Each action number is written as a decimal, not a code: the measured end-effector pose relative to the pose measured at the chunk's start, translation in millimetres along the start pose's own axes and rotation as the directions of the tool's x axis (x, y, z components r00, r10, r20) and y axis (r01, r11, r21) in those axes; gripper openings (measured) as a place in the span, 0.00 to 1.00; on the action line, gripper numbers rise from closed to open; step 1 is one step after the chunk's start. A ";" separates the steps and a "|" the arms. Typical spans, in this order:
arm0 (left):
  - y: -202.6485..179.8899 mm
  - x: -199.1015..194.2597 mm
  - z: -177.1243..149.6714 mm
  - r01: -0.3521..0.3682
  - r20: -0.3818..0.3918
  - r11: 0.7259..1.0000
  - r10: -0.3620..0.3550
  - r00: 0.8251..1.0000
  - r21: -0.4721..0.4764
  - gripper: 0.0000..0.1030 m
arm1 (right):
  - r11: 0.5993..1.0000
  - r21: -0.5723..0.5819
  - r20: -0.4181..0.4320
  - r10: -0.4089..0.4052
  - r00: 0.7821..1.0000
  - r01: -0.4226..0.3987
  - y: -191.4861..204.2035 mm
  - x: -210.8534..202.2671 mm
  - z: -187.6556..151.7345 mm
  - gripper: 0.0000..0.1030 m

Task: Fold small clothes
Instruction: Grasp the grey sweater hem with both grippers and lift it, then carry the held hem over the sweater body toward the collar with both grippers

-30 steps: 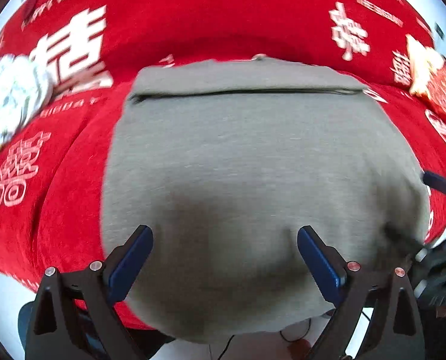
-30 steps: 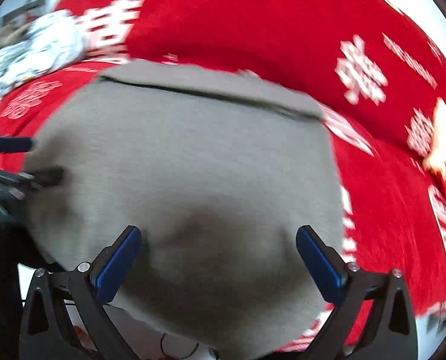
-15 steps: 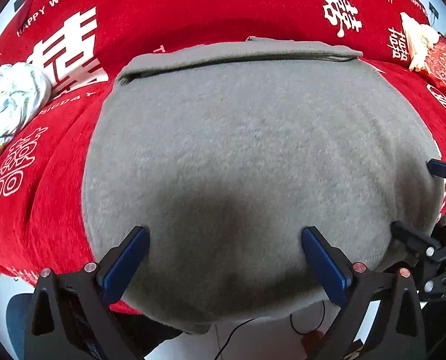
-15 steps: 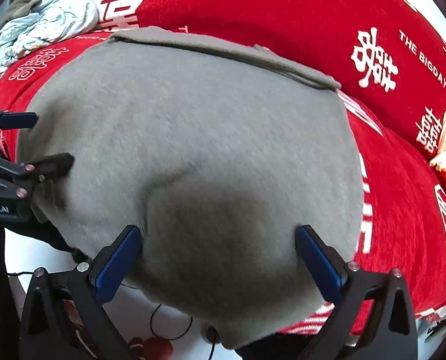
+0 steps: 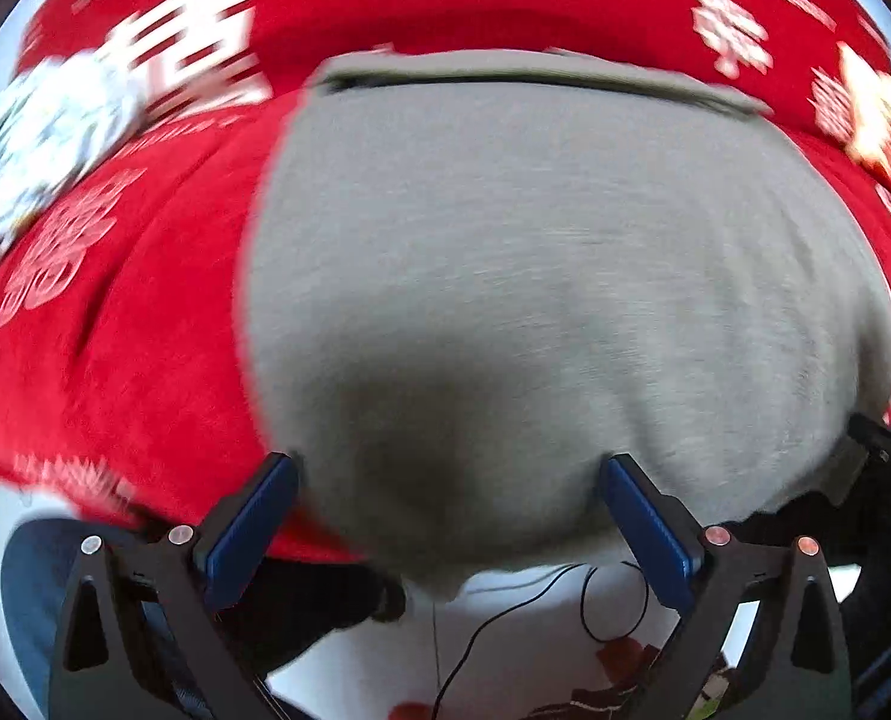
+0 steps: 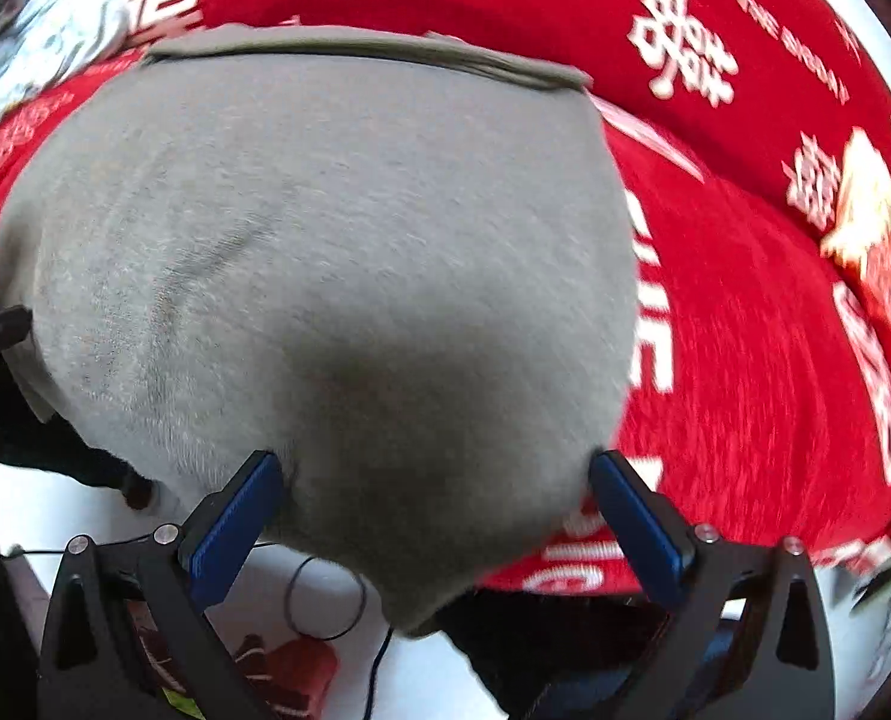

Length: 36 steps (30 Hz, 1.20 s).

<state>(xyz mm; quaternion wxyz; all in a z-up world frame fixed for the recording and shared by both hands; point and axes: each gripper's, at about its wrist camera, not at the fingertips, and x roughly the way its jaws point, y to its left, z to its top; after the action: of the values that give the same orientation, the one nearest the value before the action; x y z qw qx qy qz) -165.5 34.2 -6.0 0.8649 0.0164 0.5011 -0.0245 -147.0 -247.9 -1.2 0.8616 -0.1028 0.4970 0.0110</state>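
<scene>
On the red velvety cloth with white lettering (image 5: pixel 145 372) lies the grey fleece garment (image 5: pixel 535 276), spread flat, long axis crosswise, far edge already folded over. Left gripper (image 5: pixel 445 516) and right gripper (image 6: pixel 433 510) both gape wide, empty, over its near hem, equally close.
</scene>
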 end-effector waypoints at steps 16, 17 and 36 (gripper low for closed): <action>3.4 42.1 -27.1 0.221 -0.283 0.964 -0.256 0.924 -0.149 0.08 | 0.952 0.236 -0.099 0.222 0.970 -0.194 -13.2 12.3 -23.7 0.12; 7.0 40.9 -27.6 0.226 -0.280 0.960 -0.266 0.922 -0.166 0.06 | 0.936 0.252 -0.092 0.275 0.957 -0.245 -16.1 10.5 -24.6 0.12; 39.6 9.8 -17.4 0.316 -0.174 0.900 -0.378 0.909 -0.300 0.00 | 0.827 0.250 0.137 0.485 0.864 -0.504 -32.1 -49.9 -10.1 0.12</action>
<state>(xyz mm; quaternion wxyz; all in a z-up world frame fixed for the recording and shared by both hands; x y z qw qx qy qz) -173.3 74.4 -23.0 0.7773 -0.1870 0.5905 -0.1099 -176.9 -277.1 42.1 0.8512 0.1515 0.4737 0.1674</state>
